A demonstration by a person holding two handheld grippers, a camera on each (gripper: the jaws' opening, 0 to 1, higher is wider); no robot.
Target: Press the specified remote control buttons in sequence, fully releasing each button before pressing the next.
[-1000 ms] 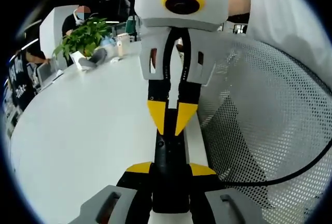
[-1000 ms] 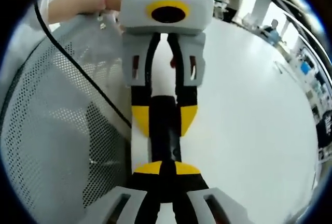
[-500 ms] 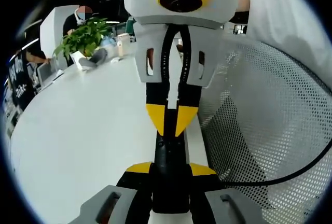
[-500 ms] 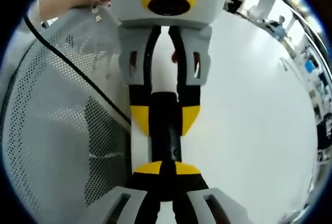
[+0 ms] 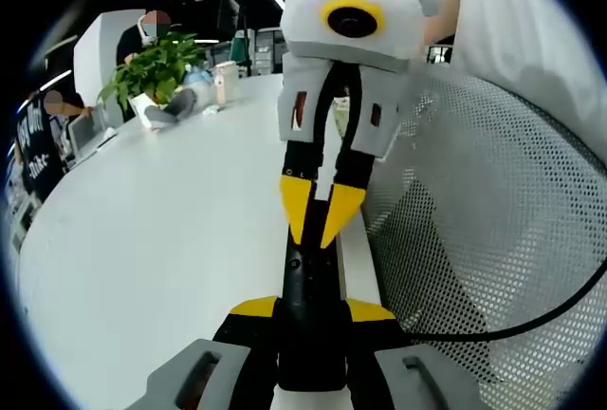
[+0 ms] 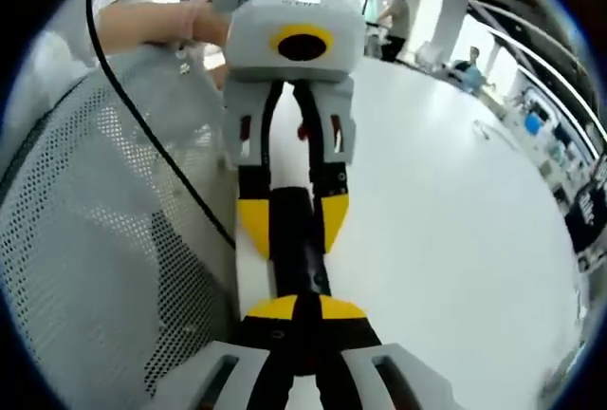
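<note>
Left gripper view: one remote control (image 5: 305, 291), two grippers.

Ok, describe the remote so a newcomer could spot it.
Find the white table where its edge meets the perforated white mesh. There the left gripper clamps a slim bar between yellow-tipped jaws: the remote, the only long black bar on that white surface.

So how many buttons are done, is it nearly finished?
I can't count finished presses: the buttons are too small to see. In hand: the left gripper clamps the black remote by the white table, and the right gripper, jaws shut, points its yellow tips at the remote's far end, as if pressing. Probably left: lifting off that button and pressing any others.
</note>
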